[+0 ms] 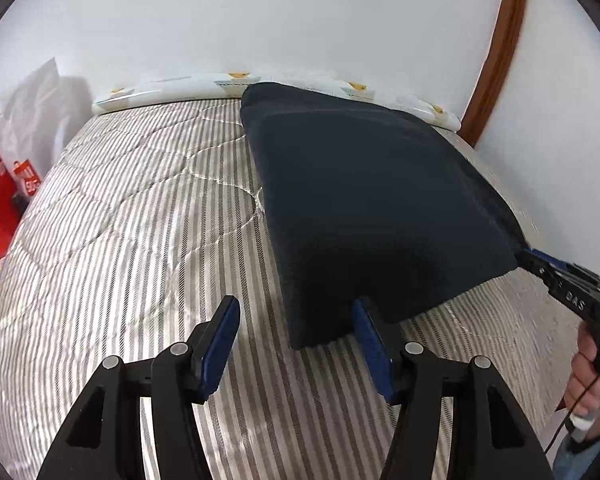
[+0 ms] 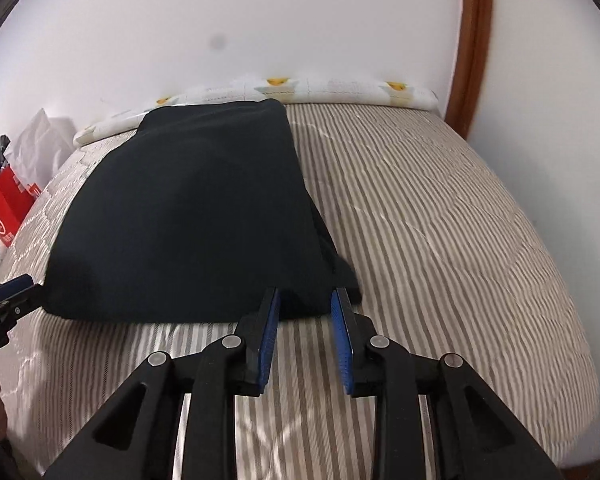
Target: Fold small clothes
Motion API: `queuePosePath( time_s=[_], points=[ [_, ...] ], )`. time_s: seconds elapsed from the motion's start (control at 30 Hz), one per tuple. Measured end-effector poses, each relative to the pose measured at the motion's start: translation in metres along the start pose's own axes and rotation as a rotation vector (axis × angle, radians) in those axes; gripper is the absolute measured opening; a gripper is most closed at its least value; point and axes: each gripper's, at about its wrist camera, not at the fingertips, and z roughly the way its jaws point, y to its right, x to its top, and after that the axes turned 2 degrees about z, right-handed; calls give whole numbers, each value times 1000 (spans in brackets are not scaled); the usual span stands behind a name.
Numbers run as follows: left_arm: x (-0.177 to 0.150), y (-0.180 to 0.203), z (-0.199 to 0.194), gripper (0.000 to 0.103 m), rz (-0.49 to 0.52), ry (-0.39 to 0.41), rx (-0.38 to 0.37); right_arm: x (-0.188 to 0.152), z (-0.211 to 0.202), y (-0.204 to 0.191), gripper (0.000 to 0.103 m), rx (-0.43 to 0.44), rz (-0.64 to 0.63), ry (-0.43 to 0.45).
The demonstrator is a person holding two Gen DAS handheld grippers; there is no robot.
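My left gripper (image 1: 296, 314) has its jaws open, one pad touching the near edge of the dark cloth (image 1: 364, 200). My right gripper (image 2: 305, 298) has jaws parted narrowly at the cloth's near right corner, with no fabric pinched between the pads. The cloth lies flat on the striped bed (image 2: 440, 220), its far edge reaching the patterned pillow (image 2: 340, 88) by the wall.

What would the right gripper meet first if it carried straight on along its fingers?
The near edge of the dark garment: the right gripper has open jaws whose tips already flank its near right corner, on the striped bed cover.
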Motion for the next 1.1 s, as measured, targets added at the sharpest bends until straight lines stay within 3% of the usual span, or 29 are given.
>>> queuePosePath(
  time_s=[0.1,0.23,0.33,0.43,0.5,0.57,0.67,0.9,1.1],
  points=[
    [-1,7,-20,61,3,21,31,-6,-24,-1,38,25,9,0],
    [-5,18,-53,70,10,61,54,-11,-59,-6,54,-8,-5,44],
    [-9,27,-80,77,18,97,59,-17,-85,-3,58,11,17,54],
    [-12,37,-106,88,26,137,74,-22,-110,1,74,-2,58,59],
    [-15,42,-126,90,32,167,80,-29,-131,2,79,-12,58,96],
    [-18,47,-141,94,39,192,90,-35,-151,2,92,-17,50,141],
    [-25,56,-163,98,58,226,119,-48,-185,0,102,-65,34,210],
    [-41,64,-188,98,65,245,128,-69,-224,-3,103,-77,49,238],
    [-46,64,-197,98,47,260,126,-78,-235,-16,103,-76,20,239]
  ],
)
